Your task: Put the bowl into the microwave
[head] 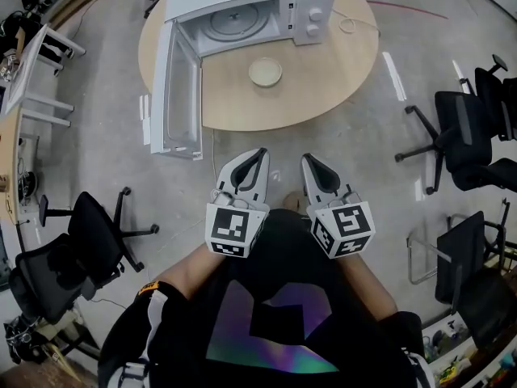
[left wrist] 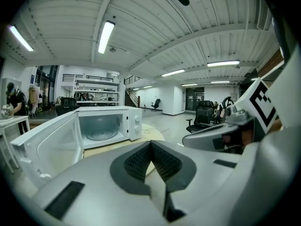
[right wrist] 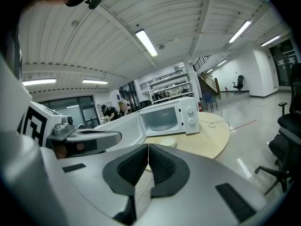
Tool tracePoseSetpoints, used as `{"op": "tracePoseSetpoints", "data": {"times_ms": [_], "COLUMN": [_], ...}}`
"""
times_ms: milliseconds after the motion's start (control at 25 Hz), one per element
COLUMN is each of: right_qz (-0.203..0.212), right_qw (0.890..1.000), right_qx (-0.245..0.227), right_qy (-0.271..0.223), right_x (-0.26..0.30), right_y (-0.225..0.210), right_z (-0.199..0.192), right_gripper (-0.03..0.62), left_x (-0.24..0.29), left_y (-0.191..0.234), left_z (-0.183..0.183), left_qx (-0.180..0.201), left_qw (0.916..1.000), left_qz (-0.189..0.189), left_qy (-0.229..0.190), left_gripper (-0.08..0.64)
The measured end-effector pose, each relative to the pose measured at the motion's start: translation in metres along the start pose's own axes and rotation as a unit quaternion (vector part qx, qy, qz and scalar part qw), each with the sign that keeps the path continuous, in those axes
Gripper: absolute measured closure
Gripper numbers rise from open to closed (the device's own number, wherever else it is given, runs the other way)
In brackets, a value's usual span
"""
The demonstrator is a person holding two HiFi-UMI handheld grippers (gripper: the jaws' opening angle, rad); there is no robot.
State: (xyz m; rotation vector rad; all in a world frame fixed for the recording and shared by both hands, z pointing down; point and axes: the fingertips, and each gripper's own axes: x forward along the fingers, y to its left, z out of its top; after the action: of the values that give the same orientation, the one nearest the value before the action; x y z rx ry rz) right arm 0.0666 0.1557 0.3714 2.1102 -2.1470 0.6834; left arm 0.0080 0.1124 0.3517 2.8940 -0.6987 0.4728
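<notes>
A pale, shallow bowl [head: 265,72] sits on the round wooden table [head: 323,79], just in front of the white microwave [head: 246,10]. The microwave door [head: 179,95] is swung wide open to the left, and the glass turntable shows inside. Both grippers are held close to the person's body, well short of the table's near edge. My left gripper [head: 262,152] and right gripper [head: 308,159] are both shut with nothing between the jaws. In the right gripper view the bowl [right wrist: 168,141] shows beyond the right gripper [right wrist: 148,146]. The left gripper [left wrist: 151,144] faces the microwave [left wrist: 106,126].
Black office chairs stand on the floor at the left [head: 81,249] and the right [head: 477,136]. A white cable [head: 351,24] lies on the table beside the microwave. A desk [head: 24,79] runs along the far left. A person [left wrist: 14,102] stands far off.
</notes>
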Motion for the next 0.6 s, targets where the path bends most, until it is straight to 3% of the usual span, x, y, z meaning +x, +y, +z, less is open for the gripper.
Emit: {"op": "tracePoseSetpoints", "data": {"times_ms": [600], "right_qz": [0.043], "right_qw": [0.999], "right_qx": [0.014], "right_qy": [0.025], "right_x": [0.009], "right_y": [-0.018], "right_z": [-0.015], "right_gripper": [0.575], "left_x": [0.009], "left_y": [-0.003], "left_z": [-0.011], "left_qx": [-0.010], "left_qw": [0.9984], "left_qz": [0.052], "left_qy": [0.020], "left_gripper": [0.514]}}
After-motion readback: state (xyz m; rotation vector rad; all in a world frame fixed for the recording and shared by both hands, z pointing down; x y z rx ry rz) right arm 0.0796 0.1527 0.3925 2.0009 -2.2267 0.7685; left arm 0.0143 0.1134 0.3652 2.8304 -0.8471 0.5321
